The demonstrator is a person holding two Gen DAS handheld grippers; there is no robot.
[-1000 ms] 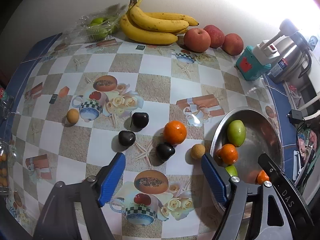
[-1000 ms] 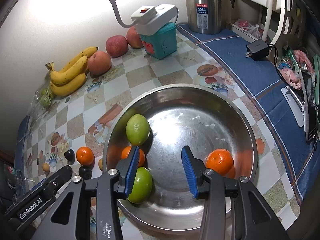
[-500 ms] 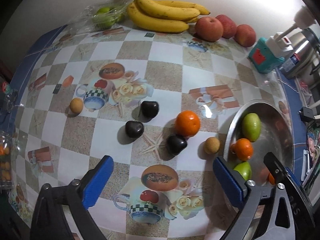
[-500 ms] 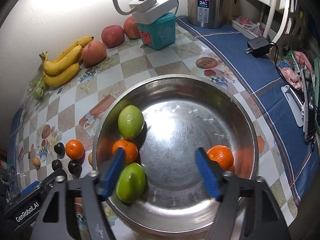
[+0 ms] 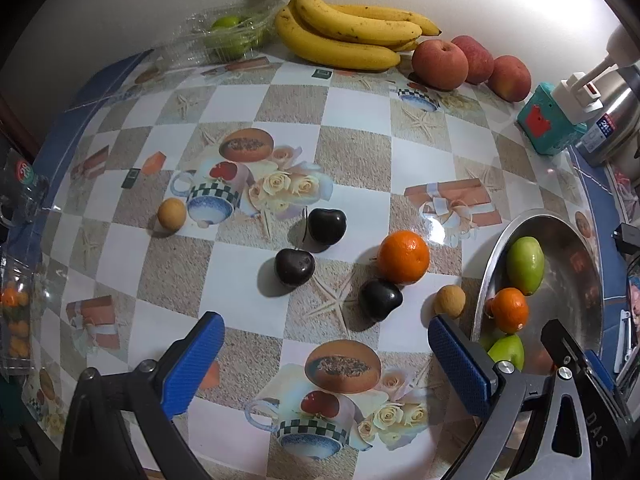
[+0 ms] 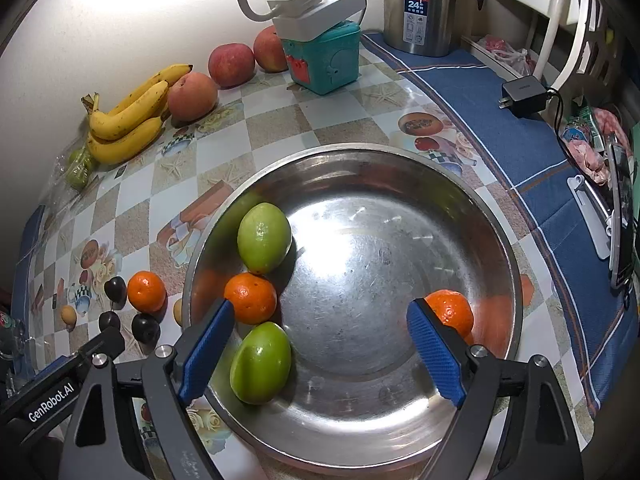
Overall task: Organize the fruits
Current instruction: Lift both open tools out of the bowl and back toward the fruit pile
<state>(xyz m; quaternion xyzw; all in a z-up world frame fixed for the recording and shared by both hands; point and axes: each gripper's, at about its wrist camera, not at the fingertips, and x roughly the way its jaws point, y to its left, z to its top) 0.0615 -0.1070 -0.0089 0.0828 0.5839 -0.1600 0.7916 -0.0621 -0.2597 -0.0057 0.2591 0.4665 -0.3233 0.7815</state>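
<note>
A steel bowl (image 6: 500, 224) holds two green fruits (image 6: 264, 238), an orange (image 6: 250, 298) and a second orange (image 6: 450, 312) on its right side. My right gripper (image 6: 320, 344) hovers over the bowl, its jaws opening, nothing between them. On the checked tablecloth lie an orange (image 5: 403, 257), three dark plums (image 5: 294, 267) and two small tan fruits (image 5: 450, 301). My left gripper (image 5: 326, 354) stands open above the cloth, in front of the plums, holding nothing. The bowl (image 5: 492, 256) shows at the right of the left wrist view.
Bananas (image 5: 348, 36), three apples (image 5: 440, 65) and a clear box of green fruit (image 5: 228, 34) line the wall. A teal box (image 6: 324, 60) with a power strip, a steel kettle (image 6: 424, 4) and a charger (image 6: 524, 96) stand beyond the bowl. A packet of small oranges (image 5: 16, 320) is at the left edge.
Both grippers have spread their jaws wider. The orange at the bowl's right now lies free beside the right gripper's right finger.
</note>
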